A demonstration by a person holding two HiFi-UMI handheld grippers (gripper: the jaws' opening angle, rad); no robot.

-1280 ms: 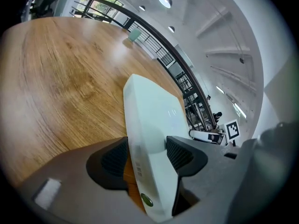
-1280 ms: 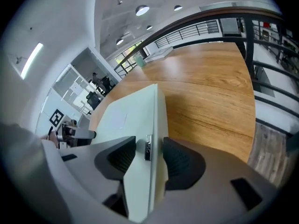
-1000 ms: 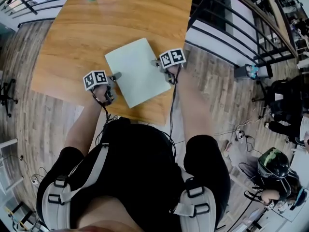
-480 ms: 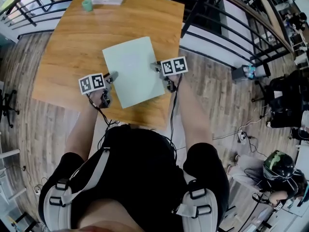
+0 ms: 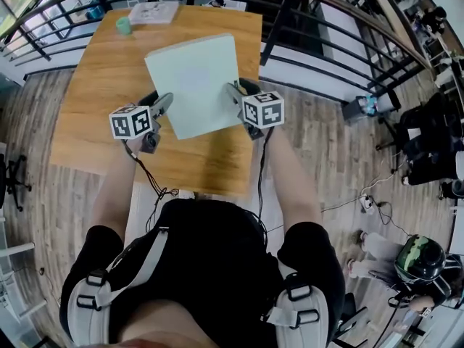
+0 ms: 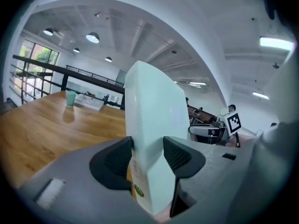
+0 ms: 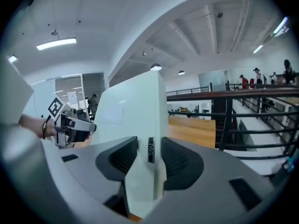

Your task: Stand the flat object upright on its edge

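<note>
A pale green flat box (image 5: 194, 82) is held above the wooden worktop (image 5: 87, 122) between both grippers. The left gripper (image 5: 162, 104) has its jaws clenched on the box's edge at 8 o'clock in the head view. The right gripper (image 5: 234, 94) has its jaws clenched on the opposite edge at 4 o'clock. In each gripper view the dark pads press both faces of the thin box, which rises tilted towards the ceiling. It seems to be clear of the worktop, though its lower edge is hidden. A green cup (image 5: 124, 25) stands well apart at 11 o'clock, near a booklet (image 5: 154, 13).
</note>
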